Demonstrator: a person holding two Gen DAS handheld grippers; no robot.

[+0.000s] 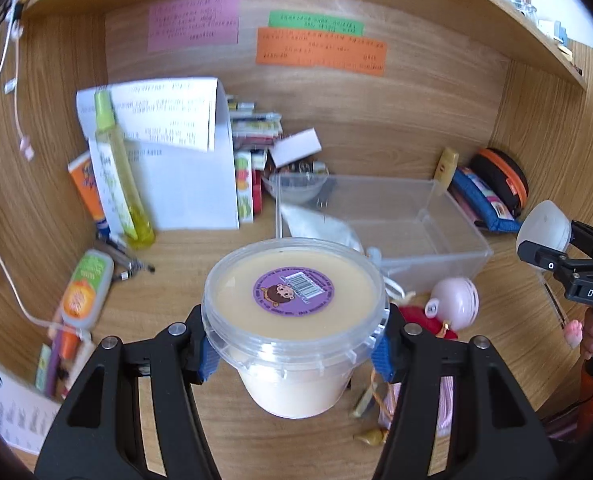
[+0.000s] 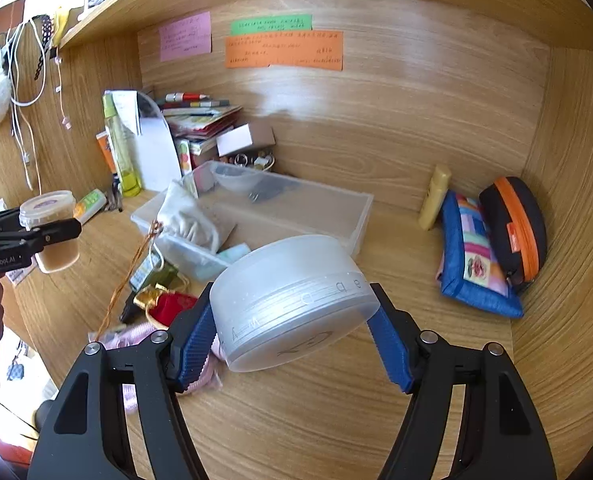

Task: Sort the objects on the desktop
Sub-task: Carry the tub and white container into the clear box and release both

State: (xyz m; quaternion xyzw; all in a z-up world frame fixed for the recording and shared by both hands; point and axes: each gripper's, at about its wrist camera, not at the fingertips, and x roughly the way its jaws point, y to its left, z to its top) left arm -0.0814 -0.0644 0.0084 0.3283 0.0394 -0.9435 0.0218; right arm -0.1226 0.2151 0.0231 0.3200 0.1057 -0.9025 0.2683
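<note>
Left gripper (image 1: 294, 354) clamped on tub (image 1: 294, 320) — blue pads (image 1: 207, 360) press both sides just under the rim, jaws about half open. Tub is clear plastic, beige contents, lid on with a purple sticker (image 1: 293, 291), held upright above the desk (image 1: 216, 420), not touching it. Right gripper (image 2: 296, 328) grips a frosted jar (image 2: 292, 304), tilted, flat face toward the camera, pads on both sides, jaws a bit over half open; jar also off the desk.

Behind the tub: clear bin (image 1: 380, 216) with a white cloth bag (image 1: 320, 224) partly inside. Pink round thing (image 1: 454, 300) and red pouch (image 1: 428, 320) lie just right of the tub. Yellow spray bottle (image 1: 122, 176) leans on white papers (image 1: 176, 152) at left, orange-grey tube (image 1: 84, 290) near it. Blue pouch (image 2: 474, 264) and black-orange case (image 2: 516, 228) touch in the right corner, yellow bottle (image 2: 434, 196) beside them against the back wall. Pink, green, orange notes (image 1: 320, 52) stuck on the wall — text unreadable.
</note>
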